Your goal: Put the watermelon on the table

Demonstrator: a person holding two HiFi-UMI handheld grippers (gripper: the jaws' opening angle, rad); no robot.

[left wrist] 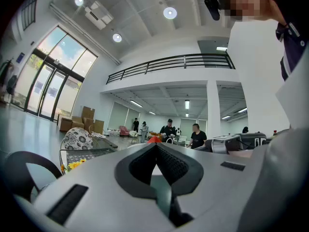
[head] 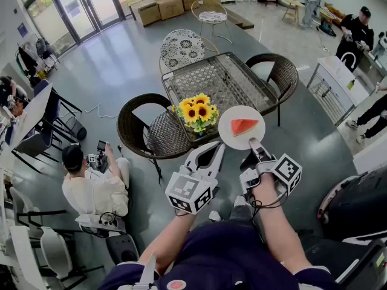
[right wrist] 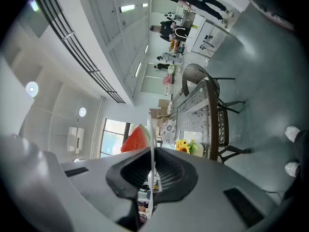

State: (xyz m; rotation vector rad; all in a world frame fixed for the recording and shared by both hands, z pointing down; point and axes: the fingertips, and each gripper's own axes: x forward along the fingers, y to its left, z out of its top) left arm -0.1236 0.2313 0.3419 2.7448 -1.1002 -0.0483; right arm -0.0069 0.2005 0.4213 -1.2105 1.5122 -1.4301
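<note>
A red watermelon slice [head: 243,125] lies on a round white plate [head: 233,135]. My right gripper [head: 253,142] is shut on the plate's near rim and holds it level over the floor, just short of the glass table's [head: 242,86] near corner. In the right gripper view the plate [right wrist: 150,129] runs edge-on between the pads, with the slice [right wrist: 137,139] beside it. My left gripper [head: 221,144] is shut on nothing, its tips close to the plate's left rim. In the left gripper view the slice [left wrist: 153,139] peeks over the closed tips [left wrist: 155,146].
A bunch of sunflowers [head: 196,110] stands on the table's near corner. Dark wicker chairs [head: 151,128] [head: 279,71] flank the table, and a white patterned chair [head: 181,44] is behind it. A person [head: 91,189] sits on the floor at the left. Other people stand at the far right.
</note>
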